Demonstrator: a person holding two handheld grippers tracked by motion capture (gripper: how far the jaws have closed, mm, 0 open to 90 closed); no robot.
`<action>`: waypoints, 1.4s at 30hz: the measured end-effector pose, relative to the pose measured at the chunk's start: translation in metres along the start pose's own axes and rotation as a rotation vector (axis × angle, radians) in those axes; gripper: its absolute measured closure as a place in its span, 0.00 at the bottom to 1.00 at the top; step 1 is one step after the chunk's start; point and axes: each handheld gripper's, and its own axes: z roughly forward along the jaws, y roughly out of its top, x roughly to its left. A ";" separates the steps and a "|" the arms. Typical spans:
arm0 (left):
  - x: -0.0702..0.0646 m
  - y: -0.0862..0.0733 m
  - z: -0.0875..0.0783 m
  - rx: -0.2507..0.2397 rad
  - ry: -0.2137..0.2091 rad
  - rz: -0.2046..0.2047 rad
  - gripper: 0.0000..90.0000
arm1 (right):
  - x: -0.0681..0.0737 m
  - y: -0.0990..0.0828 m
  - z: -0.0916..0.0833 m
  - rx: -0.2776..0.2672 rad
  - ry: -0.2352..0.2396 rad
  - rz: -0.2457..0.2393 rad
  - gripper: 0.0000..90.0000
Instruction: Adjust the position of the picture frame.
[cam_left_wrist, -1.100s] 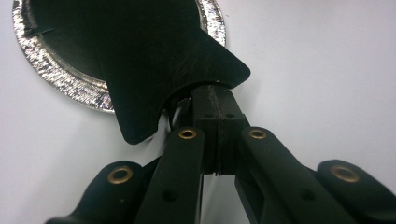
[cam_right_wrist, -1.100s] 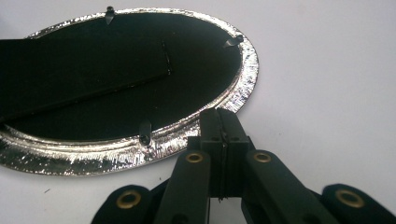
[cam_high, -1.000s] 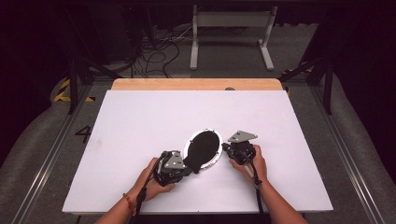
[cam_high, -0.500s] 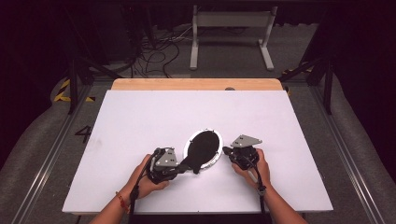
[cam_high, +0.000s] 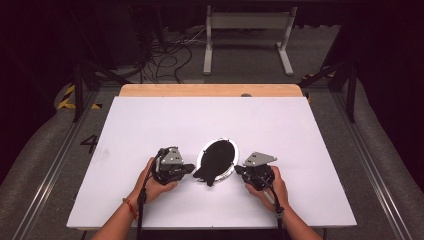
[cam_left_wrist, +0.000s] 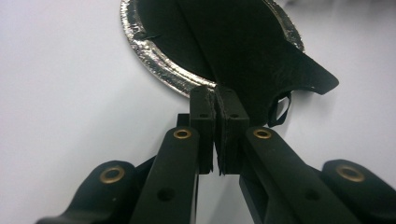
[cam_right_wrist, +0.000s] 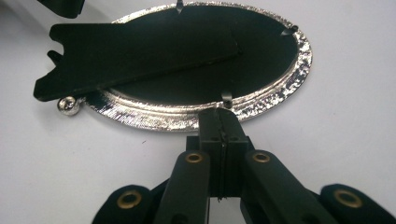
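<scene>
Silver-rimmed oval frame (cam_high: 218, 161) lies between 2 clenched tongs, left (cam_high: 190, 169) and right (cam_high: 239, 170), neither grasping anything.

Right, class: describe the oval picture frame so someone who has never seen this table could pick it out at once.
Start at the white table and look near its front edge, between the two hand-held grippers. There lies the oval frame, face down. Its rough silver rim around a black back, with a flat black stand across it, sets it apart.
</scene>
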 end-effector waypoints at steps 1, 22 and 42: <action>-0.001 0.000 0.001 0.003 -0.008 0.005 0.97 | 0.001 0.000 0.000 0.004 0.008 0.002 1.00; -0.016 0.001 0.018 0.027 -0.033 0.004 1.00 | -0.001 -0.001 0.006 0.022 -0.019 0.012 1.00; -0.028 0.012 0.032 0.020 -0.032 0.024 1.00 | -0.012 -0.001 0.006 0.020 -0.041 0.038 1.00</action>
